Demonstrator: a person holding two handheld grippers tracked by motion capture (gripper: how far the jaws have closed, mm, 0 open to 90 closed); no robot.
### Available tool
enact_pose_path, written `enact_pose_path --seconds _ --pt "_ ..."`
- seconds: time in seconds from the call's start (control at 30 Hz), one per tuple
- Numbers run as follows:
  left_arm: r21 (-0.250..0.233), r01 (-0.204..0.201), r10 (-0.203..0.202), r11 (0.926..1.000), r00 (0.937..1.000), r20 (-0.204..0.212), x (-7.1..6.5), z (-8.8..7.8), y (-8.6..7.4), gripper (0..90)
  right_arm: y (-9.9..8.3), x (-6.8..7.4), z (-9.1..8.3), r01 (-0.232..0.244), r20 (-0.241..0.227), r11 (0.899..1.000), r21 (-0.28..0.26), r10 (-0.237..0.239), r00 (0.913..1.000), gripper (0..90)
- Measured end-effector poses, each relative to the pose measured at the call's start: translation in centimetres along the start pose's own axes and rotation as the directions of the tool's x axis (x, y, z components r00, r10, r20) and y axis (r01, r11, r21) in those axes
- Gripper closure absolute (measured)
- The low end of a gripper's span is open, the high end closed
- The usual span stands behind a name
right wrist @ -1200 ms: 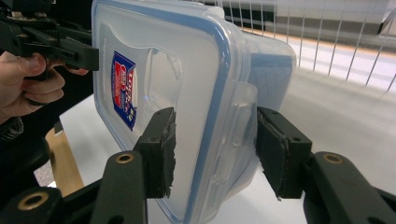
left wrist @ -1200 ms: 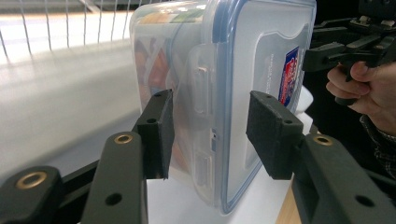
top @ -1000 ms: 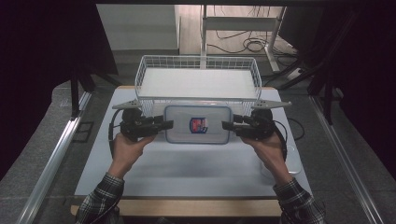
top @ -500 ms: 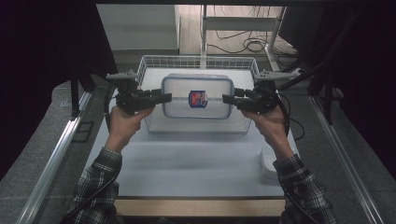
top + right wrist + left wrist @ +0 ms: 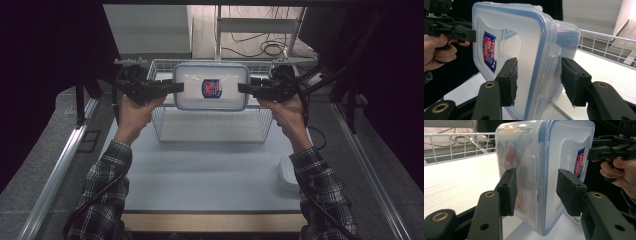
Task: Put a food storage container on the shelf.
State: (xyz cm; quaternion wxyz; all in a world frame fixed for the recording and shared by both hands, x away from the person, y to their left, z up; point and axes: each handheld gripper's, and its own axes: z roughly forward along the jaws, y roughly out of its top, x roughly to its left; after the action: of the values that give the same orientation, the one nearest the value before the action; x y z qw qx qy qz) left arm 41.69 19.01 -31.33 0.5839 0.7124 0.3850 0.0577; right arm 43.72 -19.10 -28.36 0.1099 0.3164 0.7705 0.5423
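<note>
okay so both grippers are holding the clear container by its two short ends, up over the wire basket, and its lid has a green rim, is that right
Not quite: the rim of the lid is blue, not green, as the right gripper view shows. The rest stands: the left gripper and right gripper hold the clear container by its short ends above the wire basket.

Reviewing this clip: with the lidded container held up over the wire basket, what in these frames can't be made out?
- Container contents: frosted walls show only blurred colours in the left gripper view.
- Label: print too small in the high view, foreshortened in both gripper views.
- Wire basket: the raised container hides part of its far rim in the high view.
- White object at the table's right: half covered by the person's sleeve.
- Left gripper and right gripper: whether the pads actually press is unclear.
</note>
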Motion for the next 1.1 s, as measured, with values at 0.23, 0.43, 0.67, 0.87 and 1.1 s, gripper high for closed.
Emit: enact_pose_path --seconds 0.23,0.43,0.67,0.87,1.1 --pt "0.012 0.021 -0.021 0.9997 0.9998 0.002 0.8 1.1 0.3 51.4 0.2 -1.3 0.5 -0.037 0.008 0.999 -0.007 0.037 0.9993 48.5" --pt "0.014 0.023 -0.022 0.9996 0.9995 -0.02 1.1 1.9 0.4 50.5 -0.1 -2.1 1.0 -0.062 0.027 0.998 -0.008 0.062 0.9977 49.0" --pt "0.003 0.004 -0.003 1.0 0.9973 -0.073 1.2 2.4 0.9 49.2 0.3 -2.7 1.2 -0.097 0.035 0.995 -0.015 0.098 0.9946 49.6" --pt "-0.011 -0.013 0.012 0.9998 0.9958 -0.09 0.8 2.4 1.7 50.1 0.4 -3.0 1.5 -0.117 0.031 0.993 -0.02 0.118 0.9925 49.5" --pt "0.018 -0.016 0.019 0.9997 0.9887 -0.149 0.8 3.3 1.9 51.9 0.6 -3.7 2.1 -0.168 0.049 0.985 -0.043 0.17 0.9842 48.4"
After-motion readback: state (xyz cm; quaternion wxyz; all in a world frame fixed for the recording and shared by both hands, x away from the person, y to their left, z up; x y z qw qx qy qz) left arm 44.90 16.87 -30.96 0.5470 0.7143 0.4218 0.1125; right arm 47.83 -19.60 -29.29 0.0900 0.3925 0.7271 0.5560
